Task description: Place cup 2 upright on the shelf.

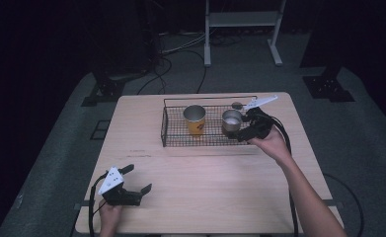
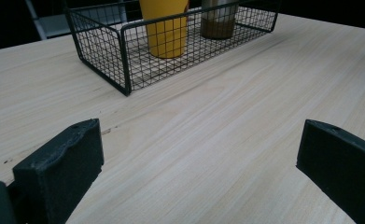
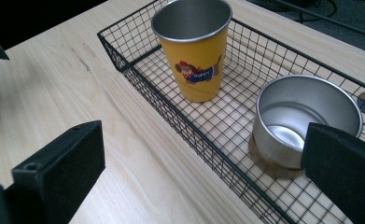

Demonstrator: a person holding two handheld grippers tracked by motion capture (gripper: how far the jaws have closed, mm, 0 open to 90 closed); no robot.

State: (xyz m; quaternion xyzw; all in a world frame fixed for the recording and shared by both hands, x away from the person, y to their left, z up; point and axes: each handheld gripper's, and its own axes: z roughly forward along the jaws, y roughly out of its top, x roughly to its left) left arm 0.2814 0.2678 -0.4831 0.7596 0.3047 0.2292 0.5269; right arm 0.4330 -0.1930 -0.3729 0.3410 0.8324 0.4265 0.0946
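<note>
A black wire basket (image 1: 163, 129) stands at the back middle of the wooden table (image 1: 205, 197). In it are a yellow cup (image 1: 195, 121) with a cartoon print and, to its right, a shorter silver cup (image 1: 230, 122), both upright and empty. My right gripper (image 1: 243, 129) is open at the basket's right end, its jaws spread beside the silver cup. In the right gripper view the gripper (image 3: 203, 140) has one jaw in front of the silver cup (image 3: 287, 107) and the other over bare table, with the yellow cup (image 3: 194, 60) beyond. My left gripper (image 1: 139, 177) rests open and empty at the near left.
In the left gripper view the open gripper (image 2: 199, 140) faces bare wood, with the basket (image 2: 124, 60), yellow cup (image 2: 165, 28) and silver cup (image 2: 219, 21) farther off. A dark round mark (image 1: 237, 105) lies behind the basket. A white frame (image 1: 242, 19) and cables are on the floor beyond.
</note>
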